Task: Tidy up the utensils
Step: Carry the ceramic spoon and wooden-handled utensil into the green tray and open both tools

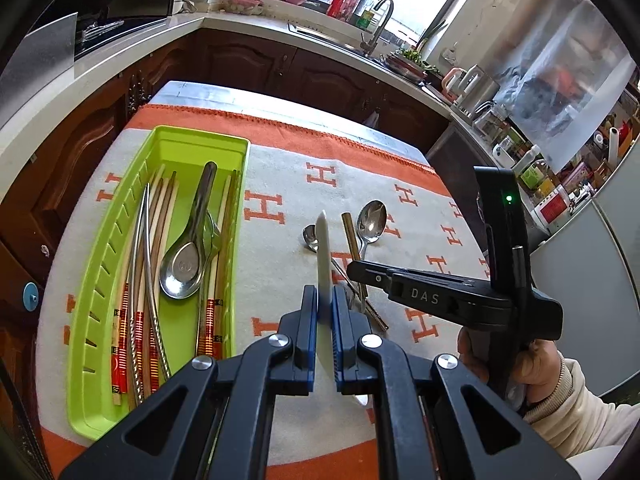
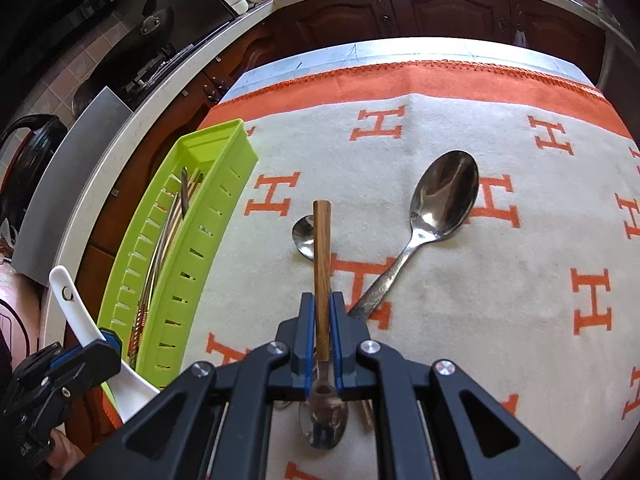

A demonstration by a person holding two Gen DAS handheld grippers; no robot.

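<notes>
My left gripper [image 1: 325,300] is shut on a white ceramic spoon [image 1: 323,256], held above the cloth right of the green tray [image 1: 160,144]. The white spoon also shows in the right wrist view [image 2: 80,316]. The tray holds several chopsticks [image 1: 136,280] and a steel soup spoon [image 1: 184,264]. My right gripper [image 2: 322,312] is shut on a wooden-handled spoon [image 2: 322,264], its steel bowl under the gripper body. A large steel spoon [image 2: 440,204] and a small spoon [image 2: 303,236] lie on the cloth.
The table wears a cream cloth [image 2: 500,320] with orange H marks and an orange border. Dark wood cabinets [image 1: 320,72] and a counter with sink and kettle stand beyond the far edge. The green tray [image 2: 192,248] sits along the left.
</notes>
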